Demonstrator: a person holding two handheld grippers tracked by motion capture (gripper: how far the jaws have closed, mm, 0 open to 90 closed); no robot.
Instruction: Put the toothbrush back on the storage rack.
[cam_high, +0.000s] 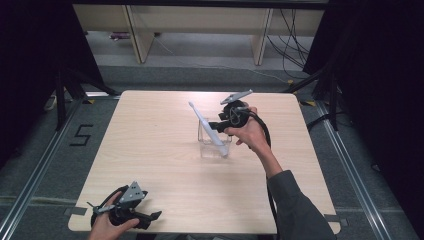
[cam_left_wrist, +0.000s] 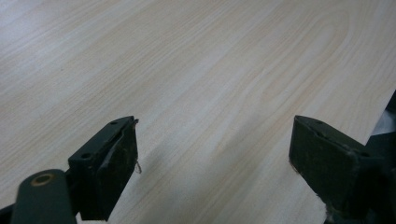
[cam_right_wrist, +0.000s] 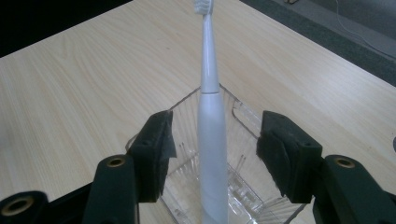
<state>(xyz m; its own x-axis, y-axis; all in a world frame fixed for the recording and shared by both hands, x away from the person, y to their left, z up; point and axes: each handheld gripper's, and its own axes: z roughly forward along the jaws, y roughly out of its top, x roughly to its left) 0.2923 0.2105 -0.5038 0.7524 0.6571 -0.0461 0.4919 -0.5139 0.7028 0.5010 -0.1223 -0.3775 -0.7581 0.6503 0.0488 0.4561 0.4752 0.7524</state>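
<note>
A white electric toothbrush (cam_high: 207, 127) leans in a clear square holder (cam_high: 213, 147) at the middle of the table, head up and tilted to the far left. My right gripper (cam_high: 214, 126) is open just right of the holder. In the right gripper view the toothbrush (cam_right_wrist: 209, 116) stands between the two pads (cam_right_wrist: 156, 147) with a gap on each side, its foot inside the clear holder (cam_right_wrist: 240, 186). My left gripper (cam_high: 150, 218) rests open at the table's near left corner. In the left gripper view the left gripper (cam_left_wrist: 212, 156) spans bare wood.
The light wooden table (cam_high: 150, 145) has dark floor around it and a wooden bench (cam_high: 200, 25) beyond its far edge. A number 5 (cam_high: 82, 135) is marked on the floor at the left. Cables (cam_high: 292, 45) trail at the back right.
</note>
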